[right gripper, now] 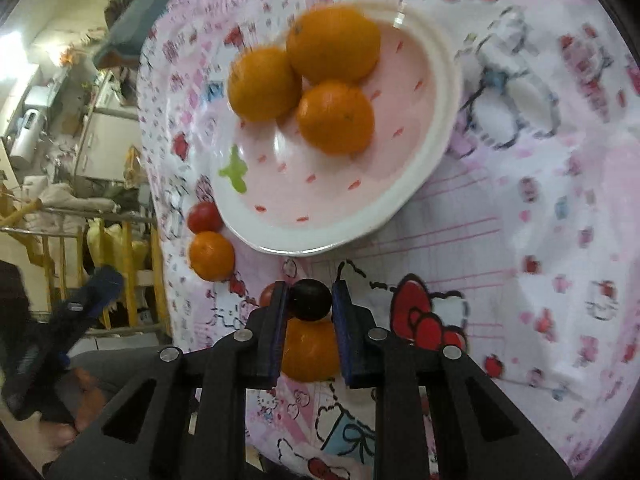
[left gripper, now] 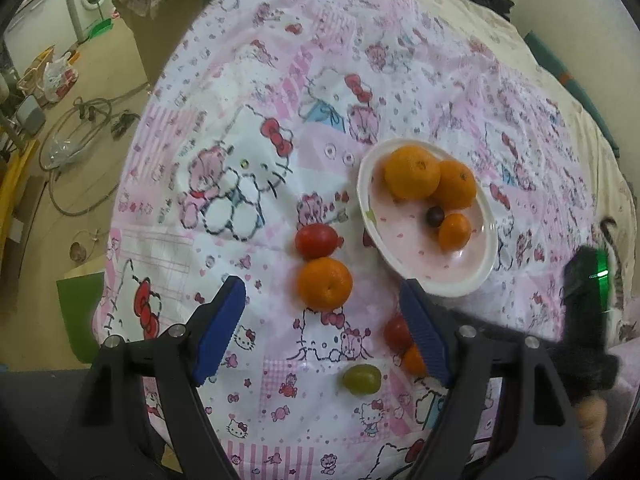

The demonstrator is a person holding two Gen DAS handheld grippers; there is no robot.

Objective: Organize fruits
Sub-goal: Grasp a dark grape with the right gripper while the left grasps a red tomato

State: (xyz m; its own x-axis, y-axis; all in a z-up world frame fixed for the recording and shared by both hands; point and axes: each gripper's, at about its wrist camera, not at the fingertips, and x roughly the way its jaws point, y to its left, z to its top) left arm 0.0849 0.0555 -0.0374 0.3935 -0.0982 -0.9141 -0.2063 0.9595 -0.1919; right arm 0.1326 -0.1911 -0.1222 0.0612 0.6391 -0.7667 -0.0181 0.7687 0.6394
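Note:
A pink plate [left gripper: 460,268] holds three oranges [left gripper: 412,172] and a dark grape [left gripper: 435,216]; the plate also shows in the right wrist view [right gripper: 320,216]. My left gripper [left gripper: 320,312] is open above an orange [left gripper: 325,284] and a red tomato [left gripper: 317,240] on the cloth. A green grape [left gripper: 361,379], a second tomato [left gripper: 397,333] and a small orange [left gripper: 414,360] lie near its right finger. My right gripper [right gripper: 310,304] is shut on a dark grape [right gripper: 311,300] just before the plate's near rim, with an orange [right gripper: 310,350] under it.
The fruit lies on a Hello Kitty cloth [left gripper: 240,184] over a bed. The bed's edge drops to a floor with cables [left gripper: 80,128] at the left. In the right wrist view, an orange [right gripper: 211,255] and tomato [right gripper: 205,217] lie left of the plate.

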